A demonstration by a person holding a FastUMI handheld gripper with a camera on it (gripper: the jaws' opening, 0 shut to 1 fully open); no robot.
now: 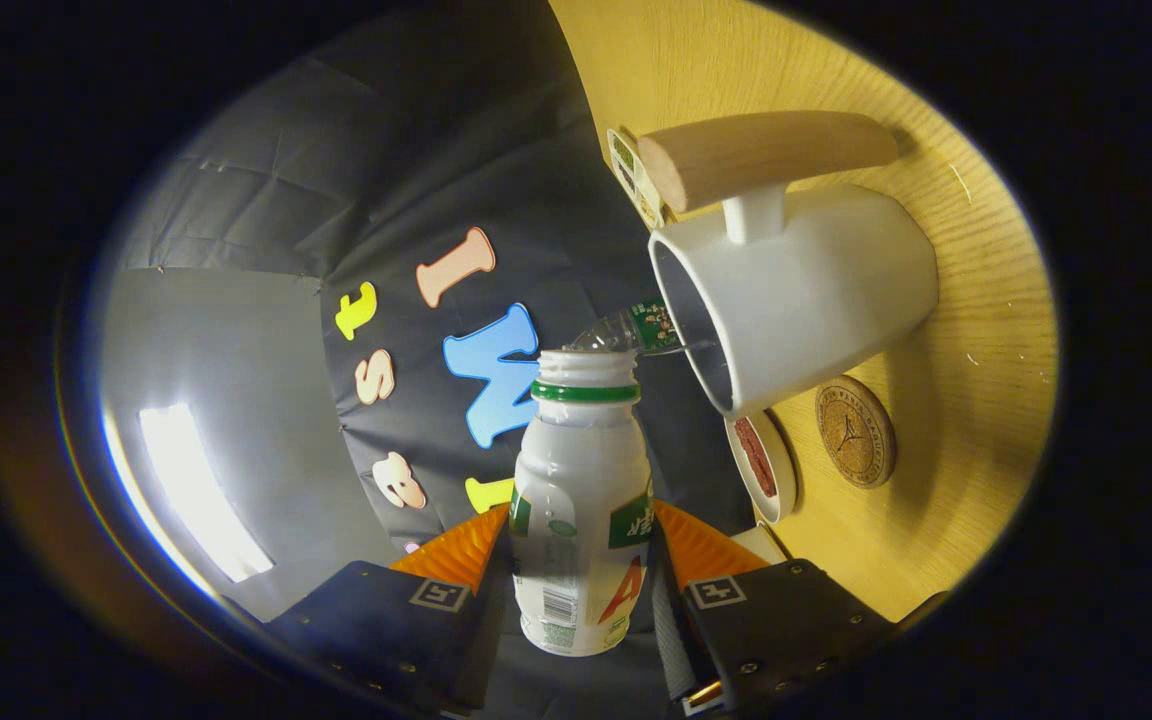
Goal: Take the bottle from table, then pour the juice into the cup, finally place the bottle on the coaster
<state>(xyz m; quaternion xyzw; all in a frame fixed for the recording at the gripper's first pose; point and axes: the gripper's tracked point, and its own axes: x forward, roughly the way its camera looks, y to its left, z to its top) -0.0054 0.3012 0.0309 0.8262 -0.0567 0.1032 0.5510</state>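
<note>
Gripper view: the gripper [581, 590] grasps a white plastic juice bottle [581, 520] between both fingers, tipped with its open mouth just short of the white mug [796, 290] on the wooden table [976, 300]. Pouring appears under way; next, the round cork coaster [855, 431] beside the mug awaits the bottle.

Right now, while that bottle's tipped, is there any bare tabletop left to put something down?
Yes. Bare wooden table lies beyond the white cup and past the cork coaster. It is crowded between the coaster, the small dish and the cup. The gripper is shut on the bottle.
</note>
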